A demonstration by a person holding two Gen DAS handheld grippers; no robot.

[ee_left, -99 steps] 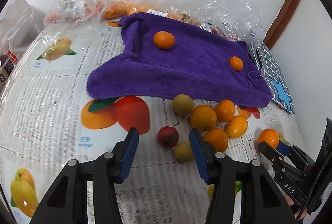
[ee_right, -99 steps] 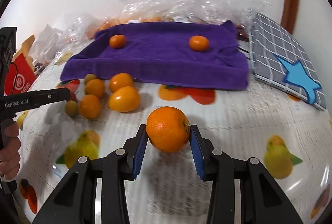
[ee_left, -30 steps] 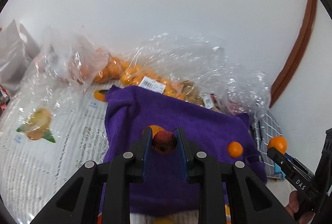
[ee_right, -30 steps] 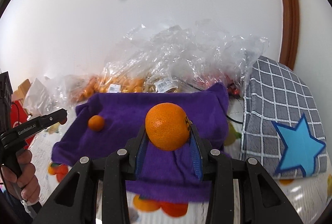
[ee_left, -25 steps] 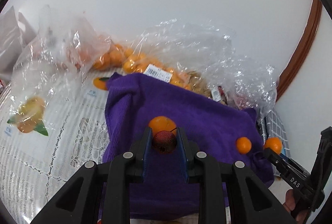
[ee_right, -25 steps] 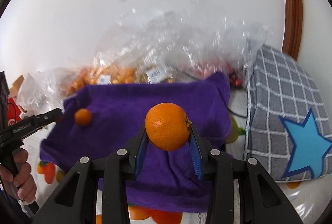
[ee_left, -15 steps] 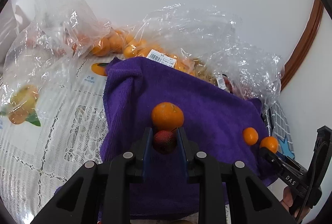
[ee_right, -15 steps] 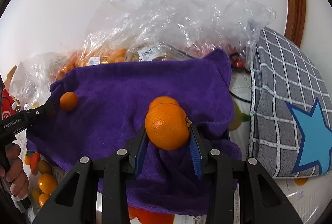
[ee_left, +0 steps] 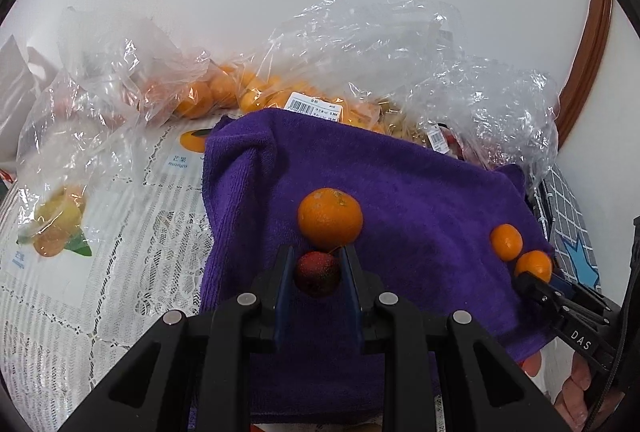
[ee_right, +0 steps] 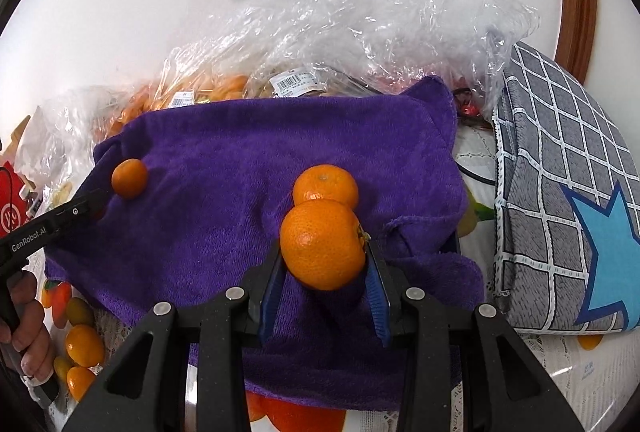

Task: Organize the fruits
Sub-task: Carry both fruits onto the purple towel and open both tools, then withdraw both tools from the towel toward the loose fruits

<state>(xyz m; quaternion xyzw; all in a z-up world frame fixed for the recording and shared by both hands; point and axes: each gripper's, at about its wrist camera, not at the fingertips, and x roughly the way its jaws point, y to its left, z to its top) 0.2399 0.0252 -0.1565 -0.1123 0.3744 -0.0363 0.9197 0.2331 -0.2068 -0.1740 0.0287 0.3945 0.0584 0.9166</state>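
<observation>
Fruits are held over a plush purple towel point(ee_left: 420, 200): a small dark-red round fruit point(ee_left: 317, 272) is clamped by the left gripper point(ee_left: 316, 286), a dimpled orange mandarin point(ee_right: 322, 245) by the right gripper point(ee_right: 325, 284). Each is just beside a resting mandarin point(ee_left: 330, 218). Open towel lies between them. Crinkled clear plastic bags point(ee_right: 360, 20) crowd the far edge; a grey checked cushion point(ee_right: 560, 200) borders the right.

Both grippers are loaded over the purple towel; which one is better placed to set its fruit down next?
Probably the right gripper: its large orange hangs just before the orange on the purple towel. The left gripper holds a small red fruit.
</observation>
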